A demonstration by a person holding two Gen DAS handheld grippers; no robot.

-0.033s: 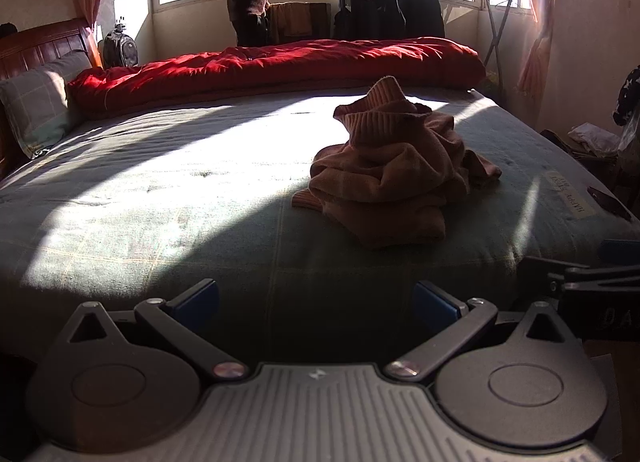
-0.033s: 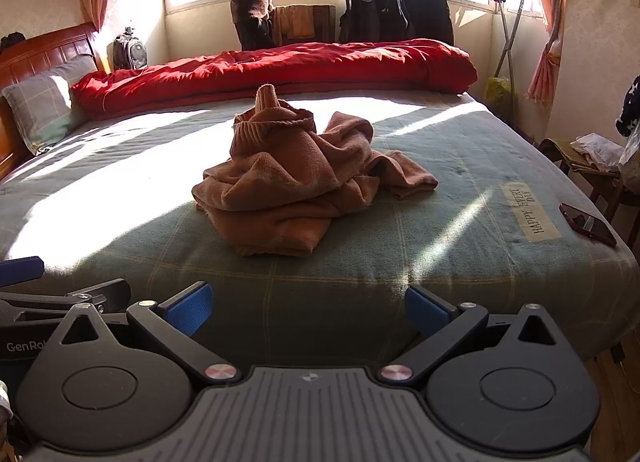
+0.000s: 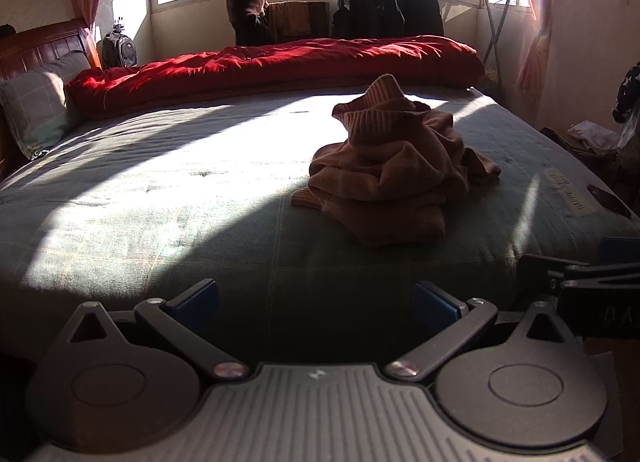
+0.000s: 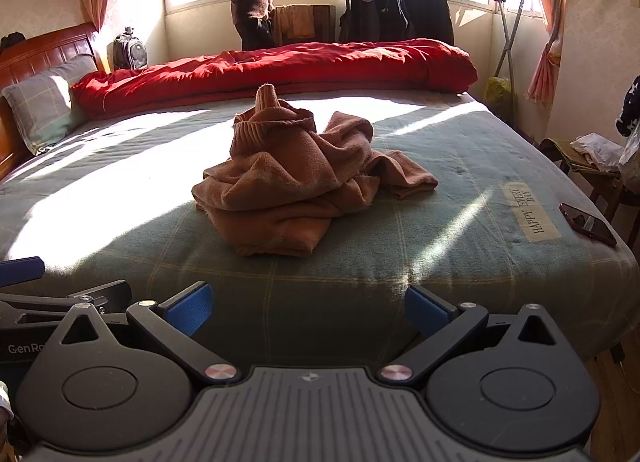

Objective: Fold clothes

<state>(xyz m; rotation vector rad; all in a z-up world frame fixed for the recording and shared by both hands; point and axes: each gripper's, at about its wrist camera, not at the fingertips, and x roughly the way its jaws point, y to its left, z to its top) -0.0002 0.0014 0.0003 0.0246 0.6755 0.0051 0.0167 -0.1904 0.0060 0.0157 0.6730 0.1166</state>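
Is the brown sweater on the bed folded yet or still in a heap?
Still in a heap. The sweater sits bunched in a crumpled mound on the bed, collar poking up and one sleeve trailing to the side.

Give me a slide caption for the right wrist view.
Open right claw faces a crumpled brown sweater on the bed, phone at its edge.

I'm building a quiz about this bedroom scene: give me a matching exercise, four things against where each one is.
Things:
1. brown sweater
2. red quilt
3. phone
4. pillow

Places:
A. by the wooden headboard
B. near the bed's right edge, beside the lettered label
C. crumpled in a heap mid-bed
D. bunched along the far side, under the windows

Pairs: 1-C, 2-D, 3-B, 4-A
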